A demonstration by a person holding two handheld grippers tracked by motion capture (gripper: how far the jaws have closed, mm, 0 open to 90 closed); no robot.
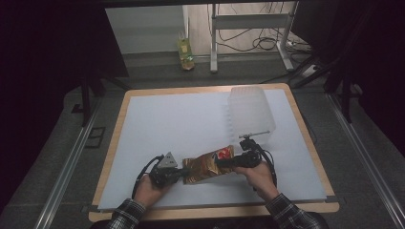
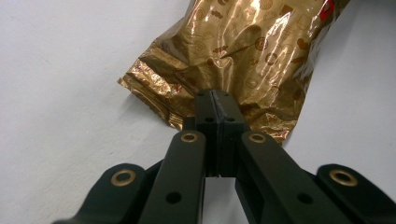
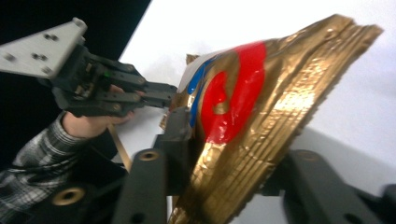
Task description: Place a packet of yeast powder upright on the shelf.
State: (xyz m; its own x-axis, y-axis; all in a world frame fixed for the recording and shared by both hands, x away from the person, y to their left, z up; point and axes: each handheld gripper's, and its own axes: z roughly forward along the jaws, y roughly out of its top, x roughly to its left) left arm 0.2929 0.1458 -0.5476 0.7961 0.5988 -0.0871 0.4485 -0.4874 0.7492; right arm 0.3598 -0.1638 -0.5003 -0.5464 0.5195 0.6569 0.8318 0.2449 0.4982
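A gold foil snack bag [image 1: 207,164] with a red and blue mark lies near the front of the white table top, held at both ends. My left gripper [image 1: 180,174] is shut on the bag's crimped bottom seam [image 2: 212,100], its jaws pressed together on the foil. My right gripper [image 1: 220,162] is shut on the bag's top end [image 3: 243,130], with the ridged gold seal squeezed between its jaws. In the right gripper view the left gripper [image 3: 156,95] and the hand holding it appear farther off, at the bag's other end.
A translucent white plastic container [image 1: 250,113] stands at the back right of the table, just beyond my right gripper. The white table top [image 1: 172,124] has a wooden rim. On the floor beyond stand a yellow-green carton [image 1: 185,51] and a metal frame with cables.
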